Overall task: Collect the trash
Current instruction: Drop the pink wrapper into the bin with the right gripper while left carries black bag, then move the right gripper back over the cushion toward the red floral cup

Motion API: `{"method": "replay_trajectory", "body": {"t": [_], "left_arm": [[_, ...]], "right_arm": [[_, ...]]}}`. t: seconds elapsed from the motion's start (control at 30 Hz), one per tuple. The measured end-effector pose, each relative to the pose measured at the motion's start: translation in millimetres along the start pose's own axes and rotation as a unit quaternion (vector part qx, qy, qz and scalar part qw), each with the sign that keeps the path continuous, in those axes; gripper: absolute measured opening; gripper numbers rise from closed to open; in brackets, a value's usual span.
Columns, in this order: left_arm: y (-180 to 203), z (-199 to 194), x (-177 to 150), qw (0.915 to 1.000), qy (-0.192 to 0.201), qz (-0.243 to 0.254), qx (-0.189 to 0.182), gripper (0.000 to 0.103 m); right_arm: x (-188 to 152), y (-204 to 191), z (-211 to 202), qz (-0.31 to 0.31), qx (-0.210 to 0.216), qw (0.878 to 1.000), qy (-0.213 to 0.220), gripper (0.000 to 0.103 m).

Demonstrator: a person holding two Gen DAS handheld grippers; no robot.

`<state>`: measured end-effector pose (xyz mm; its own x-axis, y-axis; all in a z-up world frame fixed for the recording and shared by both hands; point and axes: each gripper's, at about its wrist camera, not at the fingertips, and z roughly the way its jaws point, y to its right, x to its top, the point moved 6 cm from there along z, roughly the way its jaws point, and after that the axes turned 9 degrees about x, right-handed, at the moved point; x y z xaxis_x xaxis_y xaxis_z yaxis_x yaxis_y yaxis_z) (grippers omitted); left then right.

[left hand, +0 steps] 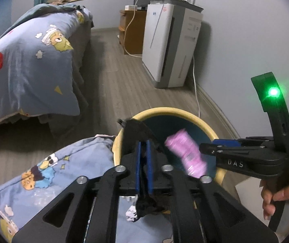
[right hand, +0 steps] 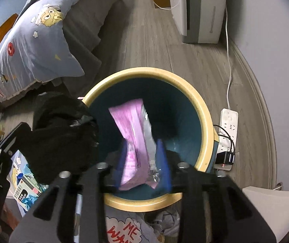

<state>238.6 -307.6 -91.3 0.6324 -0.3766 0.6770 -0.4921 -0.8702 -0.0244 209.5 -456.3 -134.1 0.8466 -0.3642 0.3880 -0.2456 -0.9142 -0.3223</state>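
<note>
A round bin (right hand: 203,109) with a yellow rim and dark teal inside stands on the floor; it also shows in the left wrist view (left hand: 185,113). My right gripper (right hand: 142,147) holds a pink and silver wrapper (right hand: 136,133) between its blue fingers, right over the bin's mouth. The wrapper (left hand: 187,154) is blurred in the left wrist view. My left gripper (left hand: 143,147) is shut on a black bag (left hand: 136,131) at the bin's left rim. The bag (right hand: 63,129) hangs as a black mass left of the bin.
A bed with a blue cartoon quilt (left hand: 27,60) lies to the left. A white air purifier (left hand: 170,46) stands against the right wall, with a cable (right hand: 228,60) running to a power strip (right hand: 228,127) beside the bin. A boxed item (right hand: 26,194) lies on bedding at lower left.
</note>
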Motion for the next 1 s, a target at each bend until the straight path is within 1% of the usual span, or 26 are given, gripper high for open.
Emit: {"method": "replay_trajectory", "body": {"t": [0.03, 0.07, 0.1, 0.13, 0.17, 0.2, 0.23, 0.27, 0.3, 0.33, 0.37, 0.4, 0.47, 0.63, 0.77, 0.87, 1.0], "left_arm": [[0, 0, 0, 1.0000, 0.002, 0.001, 0.002, 0.019], [0, -1, 0, 1.0000, 0.004, 0.002, 0.006, 0.021], [-2, -3, 0, 0.9999, 0.006, 0.003, 0.011, 0.029], [-4, -4, -1, 0.9999, 0.008, 0.003, 0.012, 0.040], [-5, -5, -1, 0.9998, 0.010, 0.002, 0.016, 0.045], [-8, -8, -1, 0.9997, 0.015, 0.001, 0.022, 0.055], [-10, -10, -1, 0.9996, 0.017, 0.000, 0.024, 0.062], [-12, -12, -1, 0.9994, 0.019, -0.001, 0.028, 0.065], [-15, -13, -1, 0.9991, 0.021, -0.001, 0.036, 0.074], [-18, -15, -1, 0.9987, 0.023, -0.001, 0.045, 0.082], [-21, -18, -1, 0.9982, 0.027, -0.001, 0.053, 0.085], [-25, -22, -2, 0.9974, 0.029, -0.001, 0.066, 0.092], [-34, -28, -3, 0.9959, 0.029, -0.006, 0.085, 0.094], [-70, -57, -16, 0.9933, 0.022, -0.034, 0.108, 0.095], [-101, -85, -34, 0.9906, 0.020, -0.047, 0.127, 0.096], [-132, -109, -50, 0.9863, 0.014, -0.061, 0.153, 0.097], [-175, -141, -76, 0.9782, 0.006, -0.082, 0.191, 0.097]], "right_arm": [[-1, 0, -2, 0.000, -0.001, 1.000, 0.003, 0.039], [0, 0, -3, 0.000, -0.001, 1.000, 0.005, 0.043], [0, -1, -3, 0.000, -0.002, 1.000, 0.007, 0.050], [0, -1, -4, 0.000, -0.003, 1.000, 0.008, 0.053], [0, -1, -4, 0.000, -0.003, 1.000, 0.009, 0.056], [0, -1, -5, 0.000, -0.003, 1.000, 0.009, 0.058], [1, -2, -5, -0.001, -0.005, 1.000, 0.010, 0.059], [0, -2, -6, -0.001, -0.006, 1.000, 0.011, 0.063], [1, -2, -6, -0.002, -0.008, 1.000, 0.012, 0.070], [1, -4, -8, -0.002, -0.011, 1.000, 0.015, 0.074], [1, -5, -9, -0.003, -0.013, 1.000, 0.018, 0.083], [2, -6, -11, -0.005, -0.016, 1.000, 0.021, 0.091], [3, -10, -14, -0.010, -0.023, 0.999, 0.029, 0.097], [3, -31, -23, -0.016, -0.010, 0.999, 0.039, 0.097], [-1, -67, -31, -0.042, 0.012, 0.998, 0.046, 0.097], [-7, -100, -35, -0.066, 0.032, 0.996, 0.046, 0.097], [-16, -140, -37, -0.098, 0.045, 0.993, 0.045, 0.097]]}}
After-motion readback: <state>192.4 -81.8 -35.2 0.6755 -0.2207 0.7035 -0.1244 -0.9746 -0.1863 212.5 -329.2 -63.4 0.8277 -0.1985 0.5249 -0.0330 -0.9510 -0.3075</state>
